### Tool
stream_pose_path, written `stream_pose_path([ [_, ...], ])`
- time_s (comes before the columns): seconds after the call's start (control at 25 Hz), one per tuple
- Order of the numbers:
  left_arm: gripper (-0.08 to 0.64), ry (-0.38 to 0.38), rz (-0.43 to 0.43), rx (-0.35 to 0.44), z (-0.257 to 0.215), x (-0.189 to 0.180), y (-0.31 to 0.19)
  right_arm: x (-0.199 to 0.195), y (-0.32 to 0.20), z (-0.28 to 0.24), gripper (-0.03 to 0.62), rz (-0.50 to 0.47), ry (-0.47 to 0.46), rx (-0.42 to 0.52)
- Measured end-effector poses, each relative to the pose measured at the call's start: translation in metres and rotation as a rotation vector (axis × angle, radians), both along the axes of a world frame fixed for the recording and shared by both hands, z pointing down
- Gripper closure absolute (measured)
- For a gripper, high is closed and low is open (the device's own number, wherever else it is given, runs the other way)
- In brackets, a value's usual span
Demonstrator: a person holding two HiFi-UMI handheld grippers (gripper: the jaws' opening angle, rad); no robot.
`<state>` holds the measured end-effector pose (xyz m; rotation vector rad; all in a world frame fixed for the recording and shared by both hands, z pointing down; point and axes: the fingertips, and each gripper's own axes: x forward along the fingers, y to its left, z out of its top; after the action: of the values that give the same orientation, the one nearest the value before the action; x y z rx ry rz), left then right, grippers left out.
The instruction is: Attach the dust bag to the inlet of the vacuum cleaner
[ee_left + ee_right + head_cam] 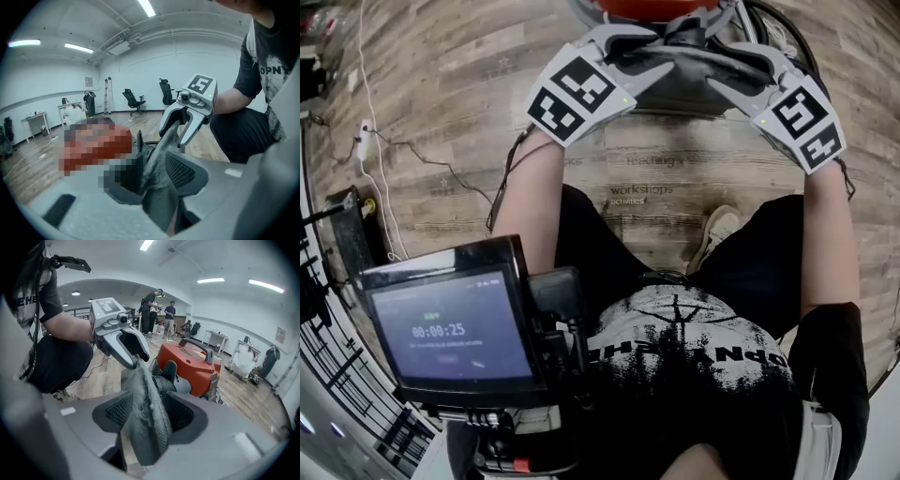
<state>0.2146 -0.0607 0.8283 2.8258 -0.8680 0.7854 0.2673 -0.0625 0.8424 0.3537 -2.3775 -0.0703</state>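
Left to right: one chest-mounted screen [450, 328], lower left in head view. One left gripper [157, 176], jaws spread apart, grey cloth loose between, pads not pressing. One grey dust bag [698, 89], spanning from one gripper to the other, just in front of one orange vacuum cleaner [187, 364] standing on wooden floor [441, 112]. One right gripper [147, 411], jaws likewise wide, cloth hanging between, unclamped. Two marker cubes [577, 94], one per gripper. Two standing people [151, 310] far behind.
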Motion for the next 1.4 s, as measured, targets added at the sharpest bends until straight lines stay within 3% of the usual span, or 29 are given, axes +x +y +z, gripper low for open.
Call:
stream_pose_path([
  [0.2,0.383,0.013,-0.011,0.030,-0.004,0.000,0.001,-0.005,-0.002,-0.014,0.343,0.020,-0.110,-0.015],
  [0.48,0.377,0.188,-0.053,0.070,-0.037,-0.007,0.005,-0.007,0.001,-0.048,0.319,0.023,-0.303,-0.011],
  [0.72,0.390,0.282,-0.082,0.095,-0.050,-0.008,0.006,0.000,-0.008,-0.082,0.322,0.063,-0.436,0.046],
  [0.8,0.431,0.310,-0.086,0.119,-0.058,-0.007,0.006,0.005,-0.009,-0.098,0.366,0.075,-0.481,0.077],
  [0.96,0.555,0.353,-0.082,0.181,-0.073,-0.007,0.010,0.005,-0.007,-0.112,0.536,0.064,-0.512,0.125],
  [1.04,0.558,0.368,-0.079,0.193,-0.076,-0.008,0.011,0.001,-0.005,-0.110,0.586,0.050,-0.508,0.126],
  [1.24,0.558,0.351,-0.123,0.199,-0.071,-0.014,0.004,-0.008,-0.010,-0.104,0.586,0.033,-0.516,0.098],
  [1.4,0.558,0.308,-0.199,0.159,-0.073,-0.029,-0.001,-0.011,-0.020,-0.110,0.586,0.014,-0.561,0.075],
])
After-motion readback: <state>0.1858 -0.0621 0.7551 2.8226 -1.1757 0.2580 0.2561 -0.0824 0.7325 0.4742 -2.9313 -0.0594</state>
